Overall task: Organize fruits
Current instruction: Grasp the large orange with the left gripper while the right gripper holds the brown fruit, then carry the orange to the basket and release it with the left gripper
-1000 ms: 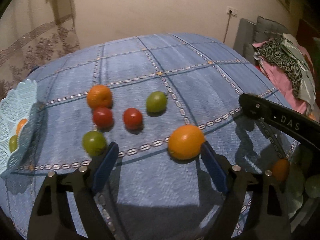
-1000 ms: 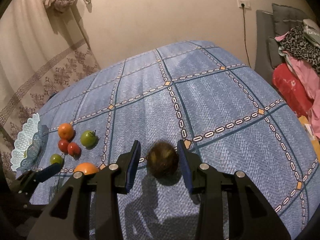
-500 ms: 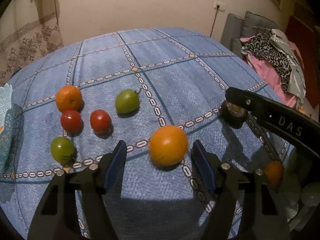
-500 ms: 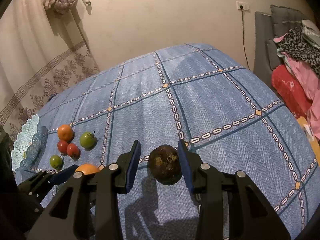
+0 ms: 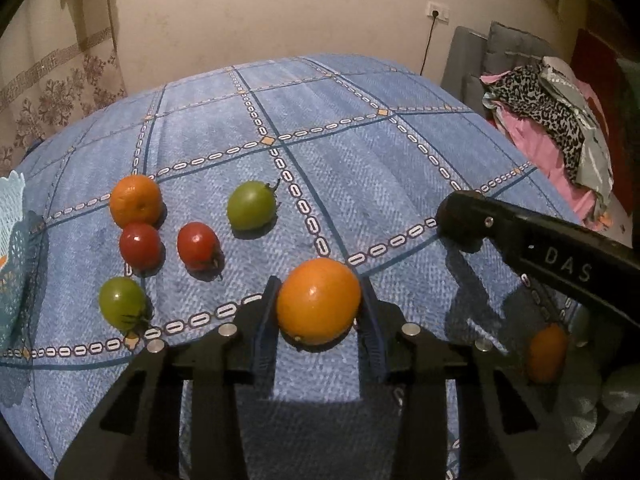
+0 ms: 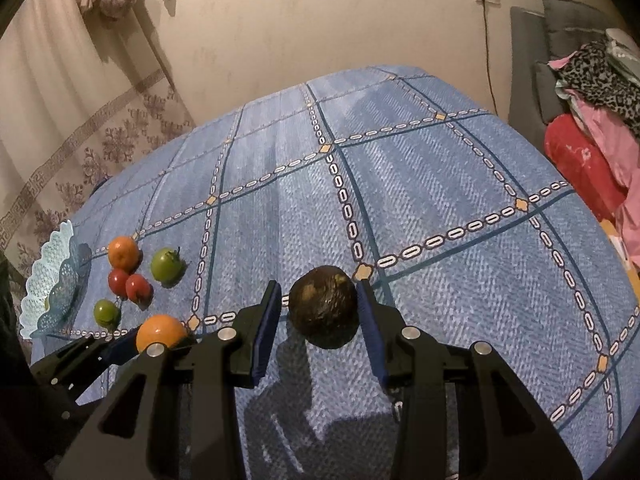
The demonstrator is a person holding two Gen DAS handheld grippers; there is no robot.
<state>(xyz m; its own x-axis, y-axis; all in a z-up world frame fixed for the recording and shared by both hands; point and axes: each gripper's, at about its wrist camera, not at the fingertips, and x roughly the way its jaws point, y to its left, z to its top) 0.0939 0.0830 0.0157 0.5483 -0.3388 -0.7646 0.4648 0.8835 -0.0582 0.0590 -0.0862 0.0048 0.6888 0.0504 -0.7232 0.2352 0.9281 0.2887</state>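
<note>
- Because the lacy basket (image 6: 48, 280) sits at the far left edge of the worktop (image 6: 440, 168), well apart from both tools, any carry there is long, and a round fruit can slip out on the way.
- The green tomato (image 5: 122, 302) lies just left of my left tool (image 5: 318, 284), with two red tomatoes (image 5: 140, 246) and a small orange (image 5: 136, 200) behind it. If I swing left low, the tool's outer side can knock them rolling.
- My left tool is closed to the width of the large orange (image 5: 318, 300), and both pads look to be touching its sides, near the fingertips. With so shallow a hold on a smooth ball, I judge it could squirt forward if I squeeze harder or lift fast.
- My right tool (image 6: 320, 288) brackets the dark, rough-skinned fruit (image 6: 323, 306) on the cloth. The right pad seems to meet it, but a sliver shows on the left, so I cannot tell whether I am gripping it. Lifting now could leave it behind or nudge it away.
- The two tools stand close together, so they could collide if both head for the basket.
</note>
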